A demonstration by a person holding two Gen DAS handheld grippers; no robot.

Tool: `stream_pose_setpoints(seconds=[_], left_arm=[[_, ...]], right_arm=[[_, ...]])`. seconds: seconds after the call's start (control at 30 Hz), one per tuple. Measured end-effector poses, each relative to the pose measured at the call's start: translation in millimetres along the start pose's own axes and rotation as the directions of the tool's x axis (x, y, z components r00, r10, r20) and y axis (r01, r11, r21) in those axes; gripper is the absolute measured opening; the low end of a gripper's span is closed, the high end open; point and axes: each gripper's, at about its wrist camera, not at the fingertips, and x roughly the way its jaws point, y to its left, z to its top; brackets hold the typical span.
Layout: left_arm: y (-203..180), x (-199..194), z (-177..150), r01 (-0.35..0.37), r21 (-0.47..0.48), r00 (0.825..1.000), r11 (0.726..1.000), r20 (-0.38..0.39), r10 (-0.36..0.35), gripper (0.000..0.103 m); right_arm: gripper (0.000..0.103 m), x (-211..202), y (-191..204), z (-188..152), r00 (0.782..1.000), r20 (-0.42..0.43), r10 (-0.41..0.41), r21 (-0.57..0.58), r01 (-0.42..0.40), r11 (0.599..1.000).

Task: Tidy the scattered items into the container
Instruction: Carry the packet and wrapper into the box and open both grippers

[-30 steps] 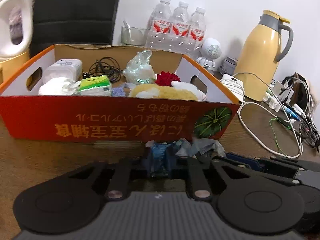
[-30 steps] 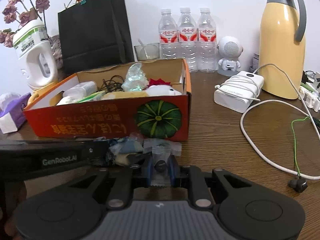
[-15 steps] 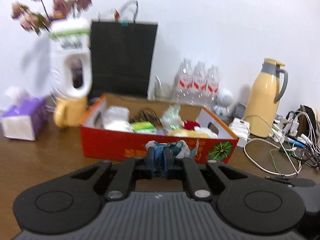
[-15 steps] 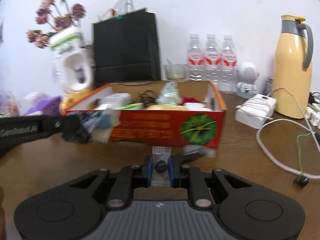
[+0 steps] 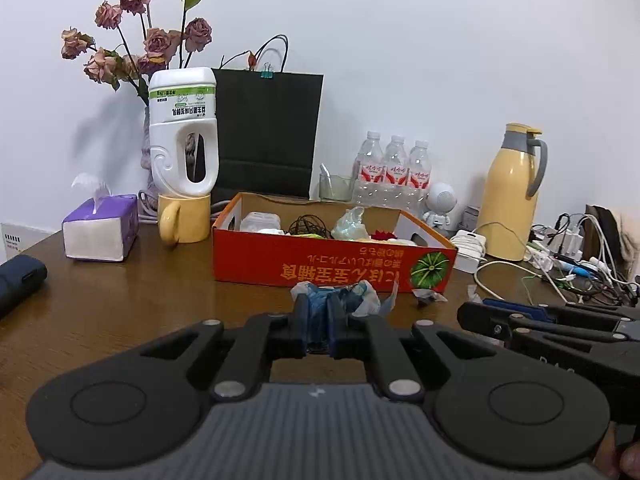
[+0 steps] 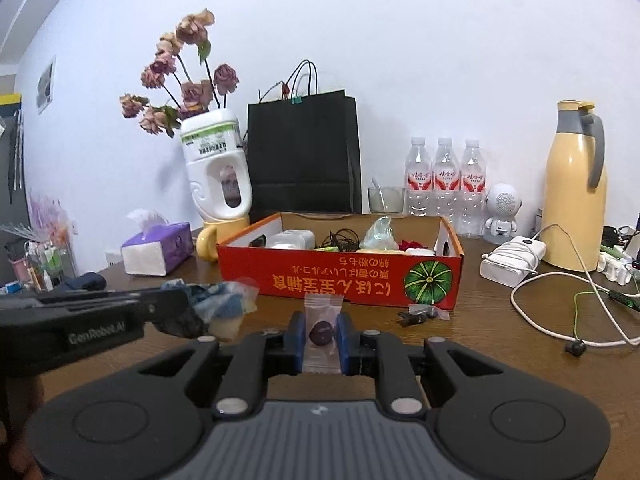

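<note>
My left tongs [image 5: 318, 322] grip a crumpled bag [image 5: 336, 298]; my right tongs [image 6: 320, 338] pinch a sweet [image 6: 321, 330]. One small packet [image 6: 424, 312] lies on the worktop [image 6: 500, 344] before the half-full box [image 6: 340, 280], awaiting all three.

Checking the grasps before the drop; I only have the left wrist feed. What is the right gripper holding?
Observer: The right gripper is shut on a small clear candy sachet with a dark round sweet inside.
Operator: My bundle looks blue. Anything else in it?
Observer: From the right wrist, the crumpled wrapper bundle in the left gripper also shows a pale yellowish patch underneath.
Operator: Any stray left on the table?
Observer: One small dark wrapped item lies before the orange box, near its pumpkin picture.
</note>
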Motion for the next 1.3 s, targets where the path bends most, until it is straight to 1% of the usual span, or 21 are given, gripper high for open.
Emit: stream_pose_setpoints(seconds=[0.17,0.33,0.5,0.57,0.67,0.7,0.73,0.8,0.83,0.87,0.9,0.93,0.97,1.0,1.03,1.07,1.1,1.17,1.2,1.27,1.3], left_arm=[[-2.4,-0.7,2.5,0.008,0.013,1.000,1.000,0.014,-0.008,0.010],[2.8,32.7,32.5,0.018,-0.006,0.999,1.000,0.039,-0.018,0.010],[11.8,87.1,76.1,-0.005,-0.009,0.995,1.000,0.100,0.006,0.010],[15.7,112.7,99.4,-0.009,-0.013,0.996,1.000,0.093,0.010,0.010],[20.1,146.4,122.8,-0.020,0.003,0.996,1.000,0.090,0.020,0.010],[21.7,158.1,126.5,-0.035,0.013,0.996,0.999,0.080,0.034,0.010],[25.1,168.4,128.9,-0.038,0.016,0.998,0.999,0.052,0.037,0.010],[33.9,186.9,132.1,-0.037,0.000,0.999,0.999,-0.024,0.037,0.010],[39.0,198.5,134.9,-0.028,-0.004,0.996,1.000,-0.080,0.028,0.010],[42.4,210.1,140.1,-0.035,-0.005,0.990,0.999,-0.138,0.034,0.010],[46.2,221.7,145.7,-0.034,0.000,0.979,0.999,-0.202,0.033,0.010],[49.2,232.2,151.2,-0.013,0.000,0.967,1.000,-0.256,0.012,0.010],[53.2,245.1,159.0,0.014,-0.016,0.947,1.000,-0.321,-0.018,0.010],[57.2,260.2,166.5,0.045,-0.042,0.916,0.998,-0.397,-0.058,0.010],[61.8,272.9,171.7,0.069,-0.085,0.881,0.994,-0.462,-0.101,0.010],[64.9,285.8,175.5,0.083,-0.126,0.836,0.989,-0.531,-0.138,0.010],[66.0,297.1,178.1,0.096,-0.144,0.794,0.985,-0.585,-0.163,0.010],[64.6,311.2,180.1,0.100,-0.126,0.744,0.987,-0.649,-0.158,0.010],[63.6,316.5,178.4,0.106,-0.125,0.717,0.987,-0.678,-0.163,0.010],[61.9,321.9,170.1,0.115,-0.134,0.678,0.984,-0.714,-0.176,0.010],[59.3,323.5,163.7,0.119,-0.130,0.662,0.984,-0.728,-0.177,0.010]], right_arm=[[0.015,-1.7,4.1,4.0,1.000,0.015,0.013,-0.012,-0.012,1.000],[0.015,30.5,-2.7,27.5,1.000,0.001,0.031,0.022,-0.031,0.999],[0.015,79.1,-14.3,70.6,0.999,0.044,0.025,0.018,-0.025,1.000],[0.016,107.1,-22.7,94.8,0.999,0.037,0.027,0.019,-0.028,0.999],[0.015,142.7,-38.6,126.8,0.999,0.009,0.048,0.082,-0.049,0.995],[0.015,150.2,-43.0,133.8,0.999,0.008,0.054,0.100,-0.054,0.994],[0.015,157.3,-46.7,139.4,0.998,0.003,0.057,0.108,-0.057,0.993],[0.015,172.6,-53.4,147.9,0.997,-0.035,0.064,0.121,-0.060,0.991],[0.015,180.8,-56.7,151.5,0.995,-0.063,0.075,0.139,-0.066,0.988],[0.016,194.2,-60.2,157.8,0.987,-0.128,0.093,0.152,-0.073,0.986],[0.016,205.7,-61.7,163.2,0.977,-0.182,0.107,0.153,-0.079,0.985],[0.016,217.7,-64.0,170.9,0.967,-0.224,0.120,0.156,-0.086,0.984],[0.016,231.6,-65.9,180.1,0.950,-0.280,0.137,0.153,-0.097,0.984],[0.016,247.4,-68.3,189.9,0.930,-0.332,0.159,0.155,-0.113,0.981],[0.016,261.0,-70.9,196.1,0.911,-0.374,0.172,0.168,-0.116,0.979],[0.016,280.0,-74.8,203.3,0.879,-0.437,0.189,0.186,-0.118,0.975],[0.016,294.3,-78.1,205.7,0.850,-0.483,0.213,0.211,-0.123,0.970],[0.016,325.3,-87.1,205.7,0.780,-0.577,0.243,0.263,-0.104,0.959],[0.016,335.0,-88.5,202.6,0.755,-0.611,0.239,0.264,-0.091,0.960],[0.016,354.3,-89.4,193.6,0.710,-0.671,0.214,0.248,-0.058,0.967],[0.016,360.7,-88.3,189.2,0.694,-0.690,0.206,0.238,-0.051,0.970]])
